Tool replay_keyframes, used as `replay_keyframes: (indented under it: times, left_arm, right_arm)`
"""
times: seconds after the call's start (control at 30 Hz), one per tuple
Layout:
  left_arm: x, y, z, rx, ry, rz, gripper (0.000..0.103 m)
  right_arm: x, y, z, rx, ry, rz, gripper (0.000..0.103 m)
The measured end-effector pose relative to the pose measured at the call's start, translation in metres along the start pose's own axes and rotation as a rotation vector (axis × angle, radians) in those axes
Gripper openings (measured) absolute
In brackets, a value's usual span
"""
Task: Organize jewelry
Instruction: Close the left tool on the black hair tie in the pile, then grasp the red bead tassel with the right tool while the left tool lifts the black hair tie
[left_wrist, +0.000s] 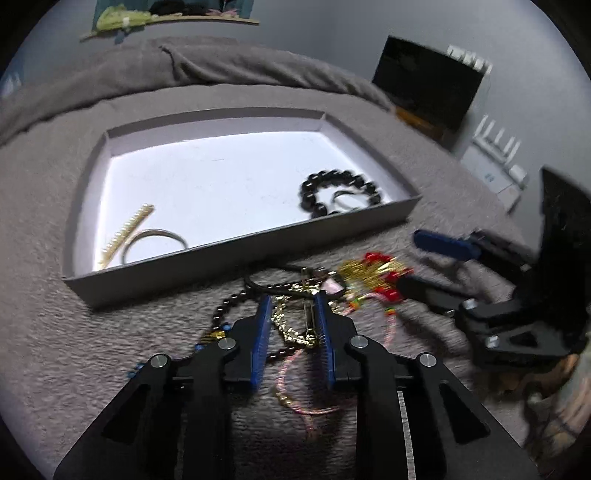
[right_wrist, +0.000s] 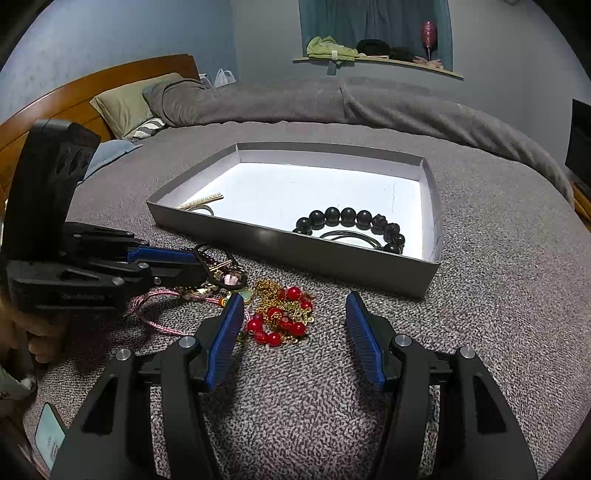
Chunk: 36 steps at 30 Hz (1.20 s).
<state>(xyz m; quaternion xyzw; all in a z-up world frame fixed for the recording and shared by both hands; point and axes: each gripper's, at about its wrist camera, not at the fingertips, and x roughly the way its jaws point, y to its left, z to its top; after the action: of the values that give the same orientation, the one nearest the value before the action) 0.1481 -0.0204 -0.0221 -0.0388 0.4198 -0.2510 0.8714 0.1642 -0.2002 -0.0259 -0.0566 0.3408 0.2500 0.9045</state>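
We are in the picking stage: the tangle of loose jewelry (right_wrist: 258, 306) lies on the grey bedspread (right_wrist: 498, 295), just in front of the shallow grey box (right_wrist: 332, 258), and we judge the job well under way, since the box already holds a black bead bracelet (right_wrist: 351, 221), a metal ring (left_wrist: 155, 240) and a gold bar piece (left_wrist: 127, 234). Our left gripper (left_wrist: 293, 299) points down into the heap with its blue pads narrowed around a gold chain (left_wrist: 291, 325) and a safety pin. The chain sits between the pads, but the blurred left view does not let us say whether they are pressing on it yet. Our right gripper (right_wrist: 295, 304) hangs just short of the red bead and gold chain cluster (right_wrist: 282, 317), jaws standing fairly wide, nothing between them. A hand (right_wrist: 40, 339) shows under the left tool's grip. Next, we reckon, comes a firm pinch and a slow lift, because the strands are interlaced and the pink cord (right_wrist: 162, 317) may drag along, then a short carry over the near wall into the box.
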Motion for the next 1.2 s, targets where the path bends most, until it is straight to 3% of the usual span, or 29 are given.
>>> replay_keyframes:
  times: [0.07, 0.43, 0.5, 0.57, 0.63, 0.67, 0.87, 0.93, 1.0, 1.2]
  left_arm:
    - [0.000, 0.002, 0.001, -0.019, -0.009, -0.018, 0.030]
    - [0.006, 0.017, 0.009, -0.121, -0.015, -0.090, 0.033]
    - [0.009, 0.017, 0.011, -0.127, -0.016, -0.075, 0.033]
    - [0.011, 0.019, 0.012, -0.133, -0.023, -0.055, 0.025]
    - [0.009, 0.021, 0.013, -0.145, -0.041, -0.040, 0.007]
    - [0.008, 0.022, 0.013, -0.150, -0.050, -0.039, 0.004]
    - [-0.019, 0.018, 0.014, -0.109, -0.136, 0.010, 0.003]
    - [-0.032, 0.017, 0.014, -0.091, -0.166, 0.035, 0.003]
    - [-0.049, 0.017, 0.014, -0.078, -0.201, 0.062, 0.003]
    - [-0.082, 0.023, 0.014, -0.056, -0.255, 0.110, 0.003]
  right_arm:
    - [0.000, 0.000, 0.000, 0.000, 0.000, -0.001, 0.057]
    - [0.001, -0.001, 0.000, 0.001, 0.007, -0.002, 0.057]
    - [0.002, 0.000, 0.000, -0.002, 0.009, -0.004, 0.057]
    - [0.002, 0.000, 0.000, -0.004, 0.011, -0.006, 0.057]
    - [0.002, 0.000, 0.000, -0.003, 0.010, -0.005, 0.057]
    - [0.002, 0.000, 0.000, -0.004, 0.012, -0.005, 0.057]
    - [0.003, 0.002, 0.000, -0.010, 0.012, -0.010, 0.057]
    - [0.001, 0.001, 0.000, -0.003, 0.004, -0.008, 0.051]
    - [0.001, 0.000, 0.000, 0.000, 0.010, -0.008, 0.038]
    - [0.009, -0.003, -0.002, 0.009, 0.057, -0.001, 0.038]
